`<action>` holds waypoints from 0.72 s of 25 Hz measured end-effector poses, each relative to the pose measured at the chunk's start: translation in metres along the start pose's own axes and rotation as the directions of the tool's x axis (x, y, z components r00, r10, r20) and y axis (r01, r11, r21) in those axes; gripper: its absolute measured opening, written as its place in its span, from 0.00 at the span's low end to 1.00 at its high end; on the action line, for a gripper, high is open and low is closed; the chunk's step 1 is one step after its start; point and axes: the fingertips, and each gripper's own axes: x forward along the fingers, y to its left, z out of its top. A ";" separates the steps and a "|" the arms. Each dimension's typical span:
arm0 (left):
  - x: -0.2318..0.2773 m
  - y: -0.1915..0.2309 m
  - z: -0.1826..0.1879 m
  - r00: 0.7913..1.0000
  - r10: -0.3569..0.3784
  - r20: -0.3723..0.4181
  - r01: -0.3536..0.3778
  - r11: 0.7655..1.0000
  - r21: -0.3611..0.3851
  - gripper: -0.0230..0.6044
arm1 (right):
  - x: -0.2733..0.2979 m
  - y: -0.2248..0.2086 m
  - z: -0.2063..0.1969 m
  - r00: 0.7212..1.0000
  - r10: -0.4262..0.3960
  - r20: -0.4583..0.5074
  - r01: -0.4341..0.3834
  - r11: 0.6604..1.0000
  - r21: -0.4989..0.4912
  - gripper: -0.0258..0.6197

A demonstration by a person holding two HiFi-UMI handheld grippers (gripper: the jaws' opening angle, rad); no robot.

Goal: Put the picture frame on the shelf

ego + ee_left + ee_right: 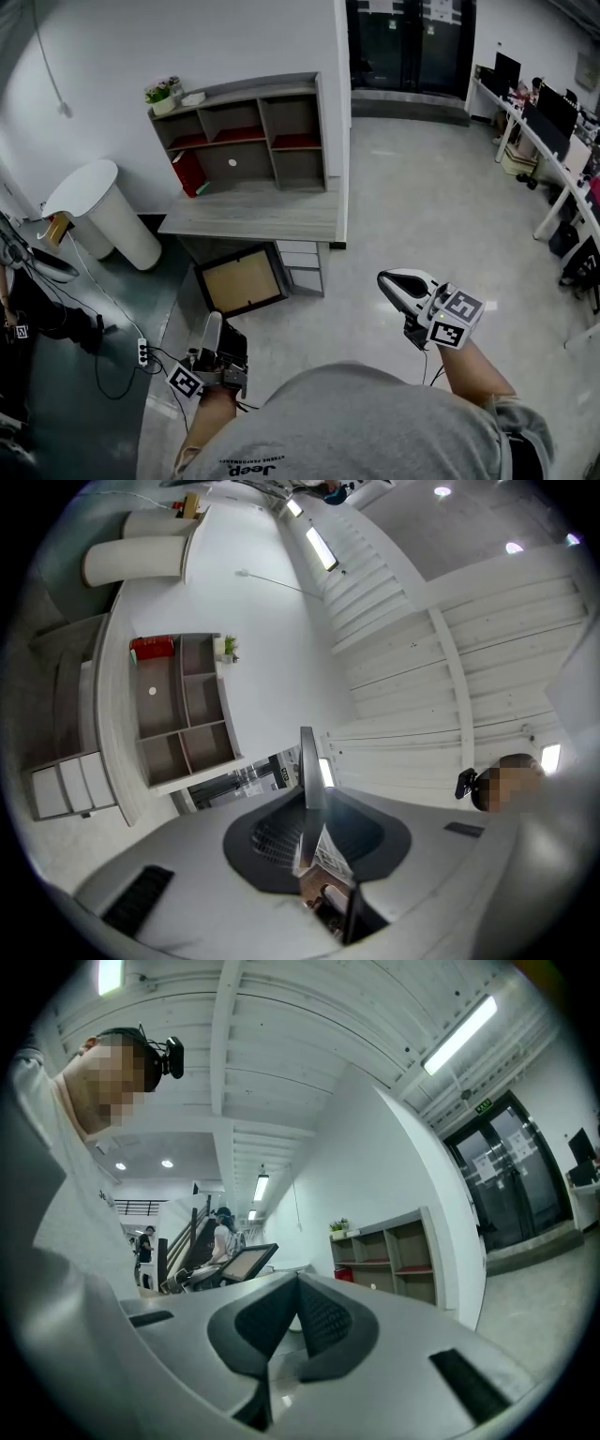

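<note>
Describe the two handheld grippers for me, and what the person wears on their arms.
The left gripper and right gripper are pale grey-white shells with long tapering jaws, lined inside with black ribbed pads. Each carries a cube of black-and-white square markers at its back end. A thin dark cable trails from the left one. The person wears a grey short-sleeved T-shirt.

Left tool (pixel 309 799) gripping, right tool (pixel 298 1281) closed

Bright even indoor light, ceiling tubes (pixel 457 1035) glaring, fisheye-warped gripper views, dark corners
</note>
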 end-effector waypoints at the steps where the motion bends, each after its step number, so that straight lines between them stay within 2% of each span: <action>1: 0.003 -0.001 -0.007 1.000 -0.003 -0.003 0.003 1.000 -0.002 0.17 | -0.004 -0.002 0.003 1.000 0.004 0.002 -0.004 1.000 -0.018 0.05; 5: 0.017 -0.001 -0.033 1.000 -0.013 -0.006 0.013 1.000 -0.014 0.17 | -0.016 -0.011 0.021 1.000 0.016 0.014 -0.015 0.994 -0.108 0.05; 11: 0.037 0.000 -0.067 0.998 -0.025 -0.064 0.023 0.999 -0.044 0.17 | -0.044 -0.008 0.036 1.000 0.000 0.030 0.007 0.972 -0.235 0.05; 18: 0.054 -0.003 -0.085 0.994 -0.039 -0.102 0.034 0.998 -0.057 0.17 | -0.063 -0.011 0.045 0.998 -0.015 0.054 0.029 0.964 -0.263 0.05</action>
